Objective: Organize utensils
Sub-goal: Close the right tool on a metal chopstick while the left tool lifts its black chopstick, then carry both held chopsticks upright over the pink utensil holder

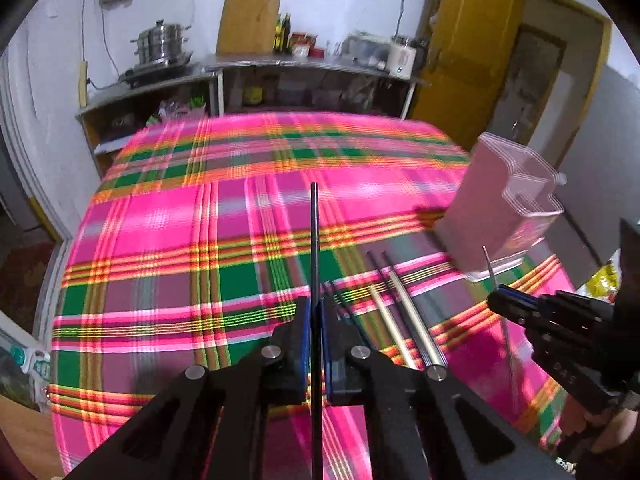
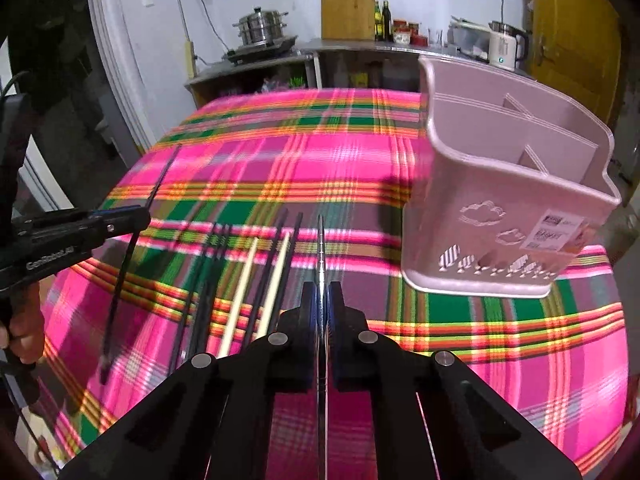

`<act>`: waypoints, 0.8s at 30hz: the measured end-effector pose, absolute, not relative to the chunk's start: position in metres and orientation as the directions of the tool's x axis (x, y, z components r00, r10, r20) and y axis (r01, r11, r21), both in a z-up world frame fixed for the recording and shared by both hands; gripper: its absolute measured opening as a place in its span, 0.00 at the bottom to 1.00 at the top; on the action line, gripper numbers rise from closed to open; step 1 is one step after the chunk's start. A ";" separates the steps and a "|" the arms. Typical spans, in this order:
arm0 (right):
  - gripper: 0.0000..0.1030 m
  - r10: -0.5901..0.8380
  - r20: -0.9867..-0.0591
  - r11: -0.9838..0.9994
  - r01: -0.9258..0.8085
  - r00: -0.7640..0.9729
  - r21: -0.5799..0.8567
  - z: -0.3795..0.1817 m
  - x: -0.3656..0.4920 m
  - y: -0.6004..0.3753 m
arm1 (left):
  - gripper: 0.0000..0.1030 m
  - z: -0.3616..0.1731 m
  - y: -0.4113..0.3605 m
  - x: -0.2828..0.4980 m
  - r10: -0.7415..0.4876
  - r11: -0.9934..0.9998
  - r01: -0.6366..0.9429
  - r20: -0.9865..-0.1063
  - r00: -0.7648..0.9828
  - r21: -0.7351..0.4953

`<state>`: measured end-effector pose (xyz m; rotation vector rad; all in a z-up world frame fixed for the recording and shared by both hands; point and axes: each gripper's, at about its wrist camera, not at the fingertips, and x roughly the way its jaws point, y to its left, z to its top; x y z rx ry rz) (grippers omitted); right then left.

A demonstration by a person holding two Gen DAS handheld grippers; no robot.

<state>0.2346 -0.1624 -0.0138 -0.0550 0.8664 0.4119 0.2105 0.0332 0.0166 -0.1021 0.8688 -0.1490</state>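
Observation:
My left gripper (image 1: 315,312) is shut on a black chopstick (image 1: 314,240) that points forward, held above the plaid tablecloth; it also shows in the right wrist view (image 2: 140,213). My right gripper (image 2: 321,292) is shut on a metal chopstick (image 2: 321,248); it shows in the left wrist view (image 1: 498,294) too. A pink plastic utensil holder (image 2: 500,200) with several compartments stands upright to the right, also seen in the left wrist view (image 1: 500,208). Several loose chopsticks (image 2: 256,276), black and pale, lie on the cloth between the grippers, seen in the left wrist view (image 1: 400,312) as well.
The table carries a pink, green and orange plaid cloth (image 2: 320,152). Behind it a steel counter (image 2: 360,46) holds a steamer pot (image 2: 262,26), bottles, jars, a cutting board and a kettle (image 2: 506,46). A yellow door (image 2: 572,28) is at the right.

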 end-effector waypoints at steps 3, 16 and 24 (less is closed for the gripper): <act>0.05 0.340 -0.724 0.920 -0.373 0.600 0.123 0.002 0.226 -0.166 | 0.05 0.038 0.036 0.197 -0.192 0.981 0.104 -0.722 0.665 -0.164; 0.05 0.357 -0.650 0.922 -0.363 0.671 0.131 0.048 0.196 -0.183 | 0.05 0.095 0.028 0.159 -0.227 0.974 0.154 -0.645 0.730 -0.168; 0.05 0.357 -0.616 0.926 -0.355 0.702 0.132 0.068 0.182 -0.194 | 0.05 0.125 0.016 0.155 -0.271 0.962 0.193 -0.606 0.748 -0.192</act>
